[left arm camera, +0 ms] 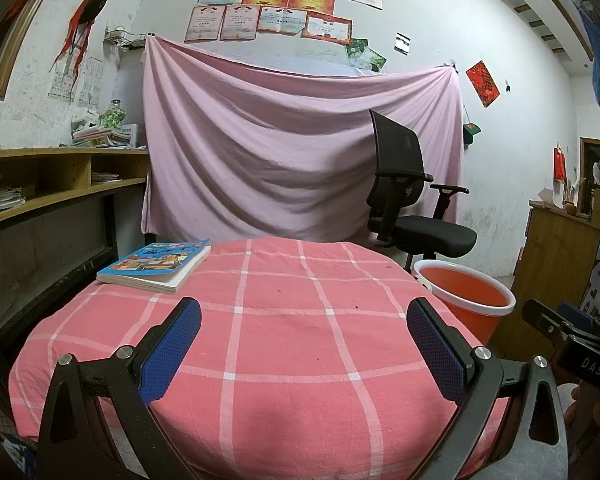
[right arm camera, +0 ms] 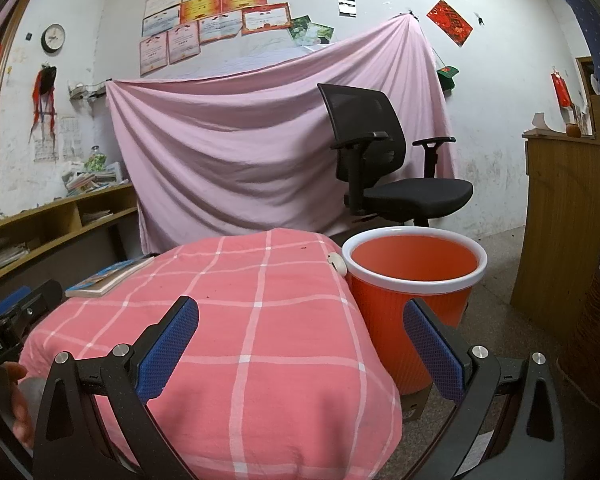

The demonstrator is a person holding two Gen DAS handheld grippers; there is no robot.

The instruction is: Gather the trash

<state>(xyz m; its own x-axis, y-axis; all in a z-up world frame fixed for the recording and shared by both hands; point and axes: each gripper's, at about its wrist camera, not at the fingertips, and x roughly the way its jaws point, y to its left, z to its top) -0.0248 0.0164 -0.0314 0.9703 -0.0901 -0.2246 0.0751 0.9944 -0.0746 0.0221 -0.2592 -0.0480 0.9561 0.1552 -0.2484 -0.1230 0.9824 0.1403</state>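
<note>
An orange bin with a white rim (right arm camera: pixel 414 280) stands on the floor right of the table; it also shows in the left wrist view (left arm camera: pixel 466 294). The table is covered with a pink checked cloth (left arm camera: pixel 284 320), also in the right wrist view (right arm camera: pixel 244 320). My left gripper (left arm camera: pixel 304 344) is open and empty above the cloth's near half. My right gripper (right arm camera: pixel 300 344) is open and empty over the table's right edge, its right finger in front of the bin. No trash item shows on the cloth, only small dark specks.
A book (left arm camera: pixel 156 266) lies at the table's far left corner. A black office chair (right arm camera: pixel 384 168) stands behind the bin before a hung pink sheet (left arm camera: pixel 292 140). Wooden shelves (left arm camera: pixel 40 184) line the left wall; a wooden cabinet (right arm camera: pixel 556 232) is at right.
</note>
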